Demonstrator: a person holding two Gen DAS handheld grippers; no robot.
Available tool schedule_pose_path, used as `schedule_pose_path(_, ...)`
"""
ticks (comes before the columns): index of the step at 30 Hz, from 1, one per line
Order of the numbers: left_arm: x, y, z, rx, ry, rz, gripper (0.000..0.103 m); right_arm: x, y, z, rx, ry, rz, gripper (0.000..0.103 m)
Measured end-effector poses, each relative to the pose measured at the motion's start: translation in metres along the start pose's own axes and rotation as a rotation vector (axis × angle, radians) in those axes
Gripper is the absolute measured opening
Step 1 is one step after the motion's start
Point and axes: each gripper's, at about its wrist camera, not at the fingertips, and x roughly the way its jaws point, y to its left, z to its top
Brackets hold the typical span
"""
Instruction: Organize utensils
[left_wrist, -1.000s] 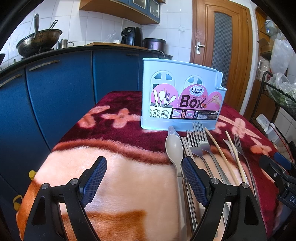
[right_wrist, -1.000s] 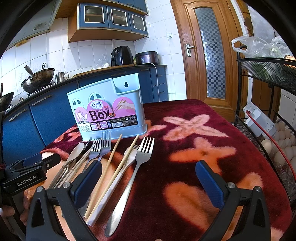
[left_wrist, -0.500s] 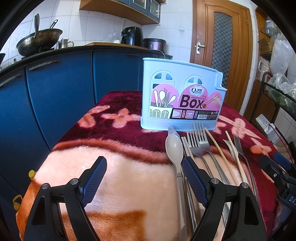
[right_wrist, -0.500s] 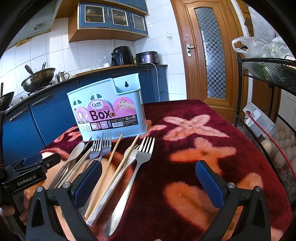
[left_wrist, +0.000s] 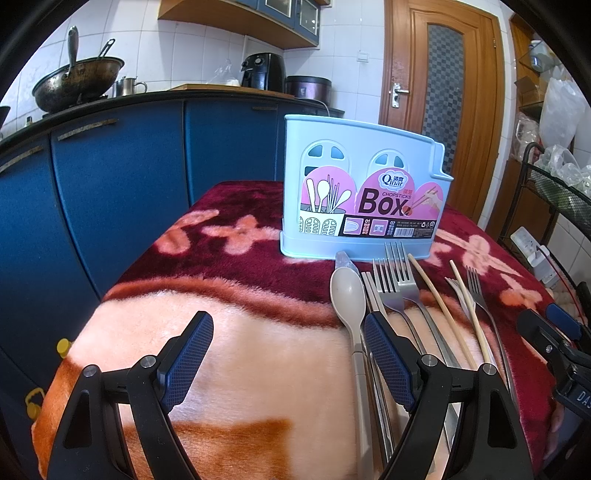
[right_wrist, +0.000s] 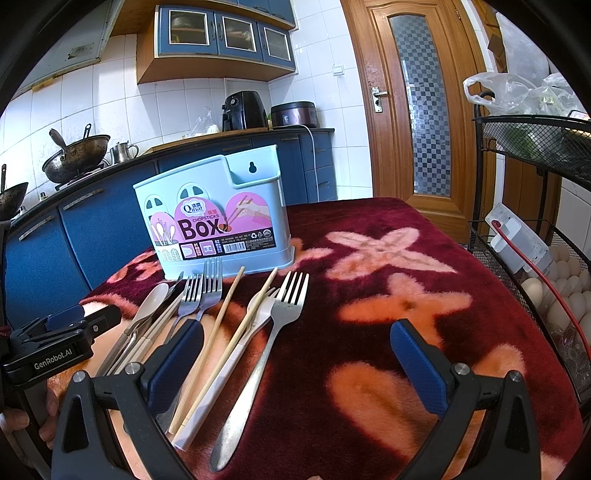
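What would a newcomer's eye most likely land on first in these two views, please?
Probably the pale blue chopsticks box, standing upright toward the back of the red flowered blanket with its pink "Box" label facing the cameras. Next, the row of utensils lying just in front of it: a beige spoon, forks and wooden chopsticks. Both grippers, left and right, hang open.

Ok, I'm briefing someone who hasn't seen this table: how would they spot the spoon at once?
Find the pale blue chopsticks box standing on the red flowered blanket; a row of utensils lies in front of it. The spoon is at the row's far left end, beside the forks. It alone has a smooth beige oval bowl, no tines.
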Motion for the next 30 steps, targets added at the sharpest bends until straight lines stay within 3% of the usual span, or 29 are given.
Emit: schedule_pose_path(30, -0.0003, -0.0002, 0.0008, 0.004, 0.009, -0.007, 0.085, 0.0033, -0.0013, 0.0001, 0.008, 0.019, 0.006, 0.103)
